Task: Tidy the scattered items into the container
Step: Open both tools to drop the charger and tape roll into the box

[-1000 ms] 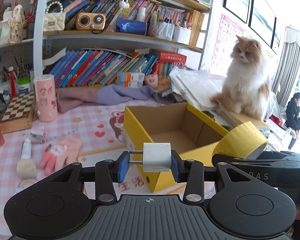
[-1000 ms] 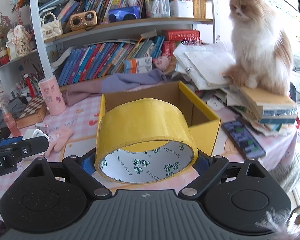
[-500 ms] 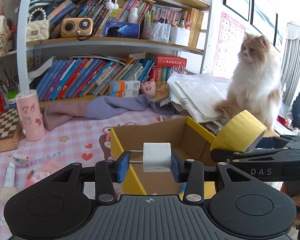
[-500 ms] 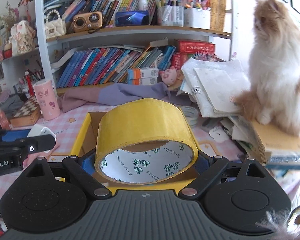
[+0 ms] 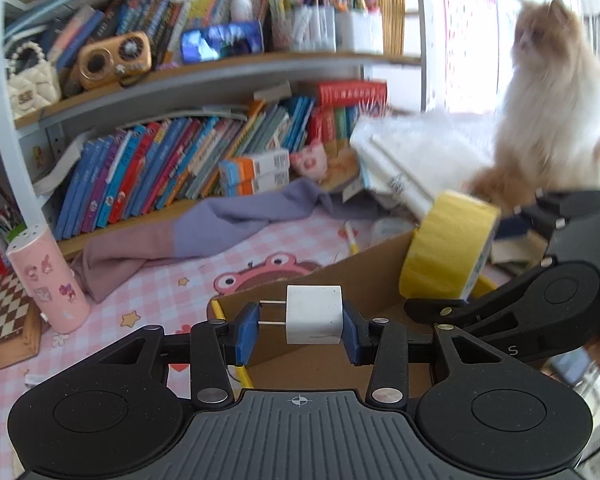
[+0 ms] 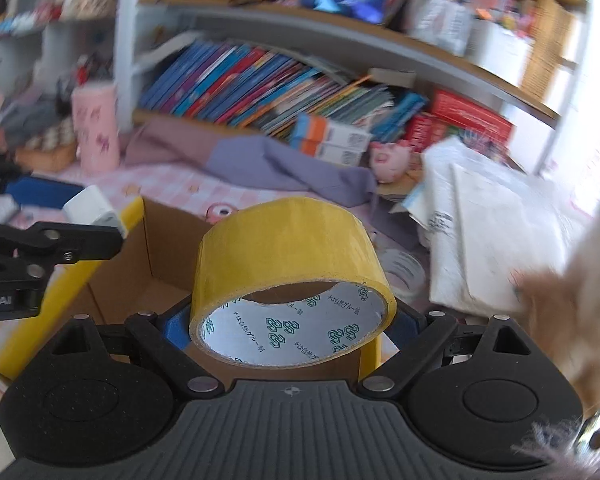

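So, quick rundown of that moment:

Left gripper (image 5: 298, 321): pads were clamped narrow on the plug (image 5: 314, 314), prongs poking left, low centre of the left view. Same grip as a second before, no slipping.

Right gripper (image 6: 290, 326): jaws stood wide but squeezing the tape (image 6: 290, 276), a fat yellow roll, centre of the right view. Grip unchanged too.

Box (image 5: 340, 292): brown inside, yellow outside. A second earlier it sat ahead of both grippers with the whole opening in sight. By now both had swept over toward it, and only its near-left corner and inner wall showed behind the plug.

Plug position: looked to be over the box's left edge, roughly above the opening. Hard to say exactly with the fisheye.

Tape position: in the left view it hung at mid right, above the box's far rim. In the right view the box interior sat right behind the roll.

Blur: both views smeared, right one worse.

Cat (image 5: 552, 120): upper right of the left view, on the paper pile just beside the box. Could get in the way.

Meaning for the task: my guess, carrying's basically done and the drop is next. Neither item's in the box yet.
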Tool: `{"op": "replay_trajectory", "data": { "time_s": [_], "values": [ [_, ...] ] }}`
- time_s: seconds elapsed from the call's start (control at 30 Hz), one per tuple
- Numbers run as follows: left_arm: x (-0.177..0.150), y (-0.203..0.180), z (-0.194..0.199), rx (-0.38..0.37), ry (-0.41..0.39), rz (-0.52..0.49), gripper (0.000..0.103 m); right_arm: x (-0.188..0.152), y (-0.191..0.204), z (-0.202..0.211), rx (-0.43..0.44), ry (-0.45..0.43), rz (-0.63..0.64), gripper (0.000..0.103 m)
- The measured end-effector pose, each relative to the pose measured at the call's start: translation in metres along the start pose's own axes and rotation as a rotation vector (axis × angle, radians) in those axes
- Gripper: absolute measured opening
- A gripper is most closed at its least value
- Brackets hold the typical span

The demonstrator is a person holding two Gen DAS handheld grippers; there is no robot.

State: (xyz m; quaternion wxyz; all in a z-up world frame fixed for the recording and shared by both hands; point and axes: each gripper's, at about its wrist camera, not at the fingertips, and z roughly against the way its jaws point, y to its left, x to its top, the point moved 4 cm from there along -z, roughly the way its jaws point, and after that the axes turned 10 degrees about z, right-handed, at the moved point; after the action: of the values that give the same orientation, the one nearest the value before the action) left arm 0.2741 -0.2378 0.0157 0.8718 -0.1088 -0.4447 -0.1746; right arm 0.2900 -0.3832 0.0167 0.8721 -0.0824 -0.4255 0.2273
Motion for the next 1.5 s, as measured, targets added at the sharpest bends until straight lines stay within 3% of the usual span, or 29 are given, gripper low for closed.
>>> {"op": "replay_trajectory", "data": {
  "time_s": [0.17, 0.53, 0.73, 1.0, 1.03, 1.07, 1.13, 1.27, 1.5],
  "values": [
    [-0.004, -0.005, -0.035, 0.04, 0.092, -0.098, 0.041, 0.004, 0.005, -0.037, 0.07, 0.066, 0.12, 0.092],
    [-0.016, -0.022, -0.085, 0.025, 0.262, -0.243, 0.041, -0.004, 0.031, -0.105, 0.234, 0.248, 0.48, 0.092],
    [-0.031, -0.026, -0.097, 0.025, 0.335, -0.285, 0.042, -0.018, 0.04, -0.121, 0.272, 0.307, 0.541, 0.092],
    [-0.032, -0.027, -0.094, 0.026, 0.334, -0.276, 0.045, -0.02, 0.041, -0.12, 0.276, 0.309, 0.545, 0.093],
    [-0.032, -0.027, -0.093, 0.032, 0.336, -0.277, 0.048, -0.02, 0.041, -0.12, 0.274, 0.307, 0.542, 0.093],
    [-0.032, -0.027, -0.093, 0.051, 0.337, -0.28, 0.06, -0.019, 0.041, -0.119, 0.272, 0.305, 0.54, 0.093],
    [-0.032, -0.025, -0.09, 0.085, 0.324, -0.28, 0.068, -0.019, 0.04, -0.118, 0.268, 0.301, 0.537, 0.094],
    [-0.027, -0.023, -0.076, 0.085, 0.291, -0.248, 0.075, -0.019, 0.036, -0.11, 0.263, 0.281, 0.501, 0.094],
    [-0.018, -0.019, -0.044, 0.096, 0.197, -0.202, 0.078, -0.006, 0.024, -0.081, 0.229, 0.182, 0.406, 0.094]
  ]
}}
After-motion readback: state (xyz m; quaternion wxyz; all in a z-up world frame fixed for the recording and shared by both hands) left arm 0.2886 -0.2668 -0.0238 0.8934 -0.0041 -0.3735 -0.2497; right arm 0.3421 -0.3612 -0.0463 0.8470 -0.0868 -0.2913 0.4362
